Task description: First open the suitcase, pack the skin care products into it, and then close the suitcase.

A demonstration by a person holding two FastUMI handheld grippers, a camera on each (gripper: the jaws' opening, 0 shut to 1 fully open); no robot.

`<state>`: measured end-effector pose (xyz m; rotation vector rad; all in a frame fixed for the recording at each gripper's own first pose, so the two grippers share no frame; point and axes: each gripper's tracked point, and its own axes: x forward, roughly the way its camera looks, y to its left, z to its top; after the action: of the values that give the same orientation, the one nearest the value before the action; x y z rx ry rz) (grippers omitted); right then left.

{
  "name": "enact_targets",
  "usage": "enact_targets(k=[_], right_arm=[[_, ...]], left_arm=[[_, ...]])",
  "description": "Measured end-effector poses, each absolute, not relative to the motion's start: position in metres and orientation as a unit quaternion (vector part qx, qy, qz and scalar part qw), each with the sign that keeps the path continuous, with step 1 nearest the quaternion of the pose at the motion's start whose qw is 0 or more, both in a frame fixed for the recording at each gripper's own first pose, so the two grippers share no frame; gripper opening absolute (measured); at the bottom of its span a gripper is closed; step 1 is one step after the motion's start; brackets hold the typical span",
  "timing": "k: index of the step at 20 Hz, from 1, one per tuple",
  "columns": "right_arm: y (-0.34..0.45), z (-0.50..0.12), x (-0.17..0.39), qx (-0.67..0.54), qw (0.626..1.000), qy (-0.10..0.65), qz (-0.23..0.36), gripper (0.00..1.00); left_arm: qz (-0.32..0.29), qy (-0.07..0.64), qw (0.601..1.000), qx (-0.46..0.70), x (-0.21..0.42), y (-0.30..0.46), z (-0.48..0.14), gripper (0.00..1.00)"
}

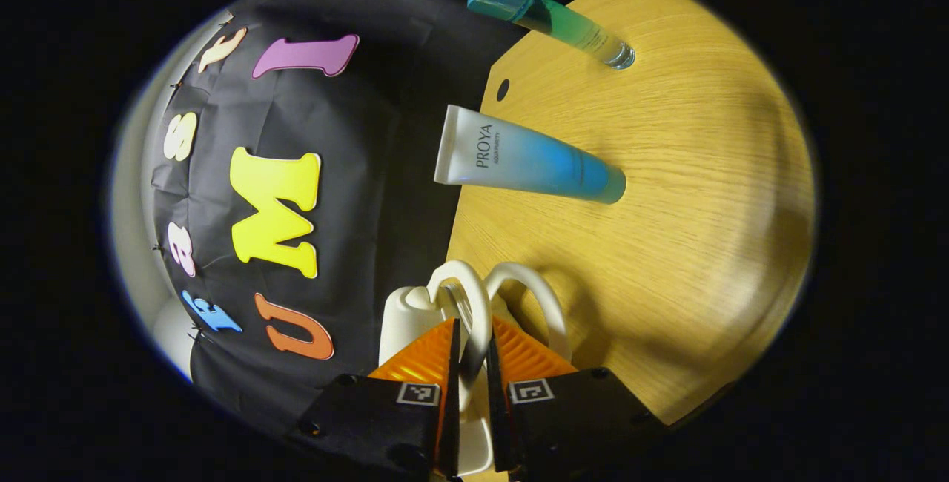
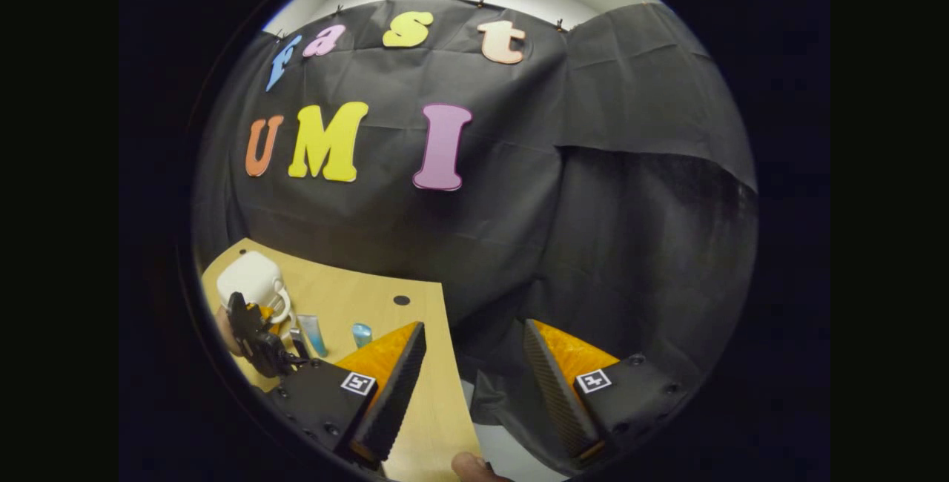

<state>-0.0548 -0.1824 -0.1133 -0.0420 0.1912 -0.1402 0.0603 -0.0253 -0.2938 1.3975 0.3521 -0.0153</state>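
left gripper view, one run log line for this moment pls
left claw: shut on suitcase handle | right claw: open, empty | tube, bottle: on table

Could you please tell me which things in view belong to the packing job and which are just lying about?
Belonging to the job:
white suitcase, its handle pinched by the left gripper
squeeze tube
slim bottle
right gripper, open and empty

Just there:
wooden table

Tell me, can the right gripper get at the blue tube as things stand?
Probably not straight away. The right gripper is open, held off the table's edge and aimed at the cloth wall. The tube stands far across the table, beside the left gripper at the white suitcase, so it would have to swing over.
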Motion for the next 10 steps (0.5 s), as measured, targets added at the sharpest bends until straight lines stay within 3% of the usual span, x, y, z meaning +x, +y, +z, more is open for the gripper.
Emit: enact_targets(k=[5, 10], right_arm=[[-0.171, -0.113, -0.054, -0.015, 0.993, 0.091, -0.079, 0.79], [-0.159, -0.115, -0.049, -0.009, 0.99, 0.097, -0.098, 0.79]], left_arm=[[-0.048, 0.183, 0.777, 0.6, 0.064, -0.027, -0.291, 0.06], [-0.054, 0.192, 0.821, 0.534, 0.058, -0.018, -0.247, 0.0]])
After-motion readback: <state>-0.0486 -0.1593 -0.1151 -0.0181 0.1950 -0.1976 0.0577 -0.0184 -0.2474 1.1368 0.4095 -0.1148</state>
